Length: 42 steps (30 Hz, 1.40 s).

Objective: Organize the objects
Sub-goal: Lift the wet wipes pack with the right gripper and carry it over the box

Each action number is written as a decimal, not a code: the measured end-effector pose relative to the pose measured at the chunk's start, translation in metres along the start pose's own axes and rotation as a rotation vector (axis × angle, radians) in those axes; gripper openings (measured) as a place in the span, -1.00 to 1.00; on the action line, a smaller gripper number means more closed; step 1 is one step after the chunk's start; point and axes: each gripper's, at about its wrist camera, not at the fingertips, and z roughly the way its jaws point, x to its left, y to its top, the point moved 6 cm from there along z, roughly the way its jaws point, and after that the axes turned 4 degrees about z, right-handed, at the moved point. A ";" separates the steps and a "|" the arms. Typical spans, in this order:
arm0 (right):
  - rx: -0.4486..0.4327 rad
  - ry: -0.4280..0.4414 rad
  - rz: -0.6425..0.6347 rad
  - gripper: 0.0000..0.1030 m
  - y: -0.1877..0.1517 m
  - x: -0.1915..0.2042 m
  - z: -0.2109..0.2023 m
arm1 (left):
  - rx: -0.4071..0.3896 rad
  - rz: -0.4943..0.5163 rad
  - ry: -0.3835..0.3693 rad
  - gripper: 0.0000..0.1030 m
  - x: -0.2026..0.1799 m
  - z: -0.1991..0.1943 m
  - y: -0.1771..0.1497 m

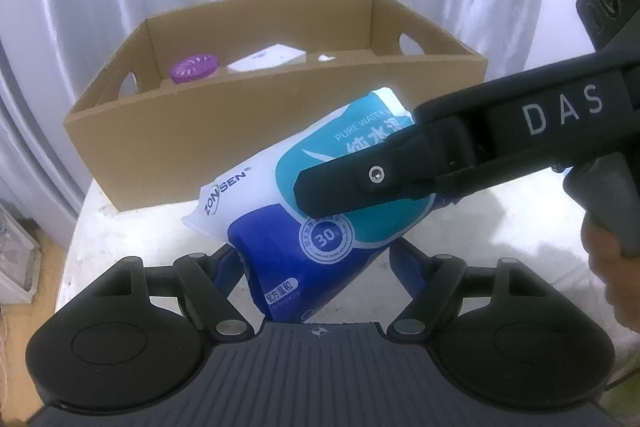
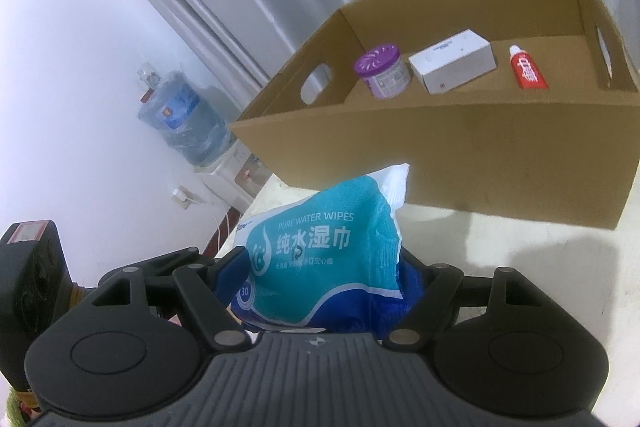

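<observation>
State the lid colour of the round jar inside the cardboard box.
Purple, with a white swirl pattern; the jar shows best in the right wrist view.

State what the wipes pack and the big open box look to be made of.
Wipes pack: soft glossy plastic film, judging by its wrinkles, sheen and crimped end seal. Box: matte brown corrugated cardboard, with fluting visible along its cut rim and punched handle holes.

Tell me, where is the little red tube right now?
In the right wrist view, the red tube lies inside the cardboard box, toward its right end, just right of the white box, apart from it.
</observation>
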 end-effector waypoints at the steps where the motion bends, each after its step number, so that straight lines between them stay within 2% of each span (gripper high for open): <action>1: -0.002 0.000 -0.002 0.54 0.001 0.001 -0.001 | -0.003 0.001 0.001 0.48 0.002 -0.006 -0.004; 20: -0.039 0.004 -0.047 0.54 0.027 0.021 -0.009 | -0.064 -0.004 0.024 0.48 0.010 -0.031 0.010; 42: -0.063 -0.003 -0.042 0.55 0.034 0.020 -0.017 | -0.077 0.012 0.026 0.48 0.005 -0.036 0.018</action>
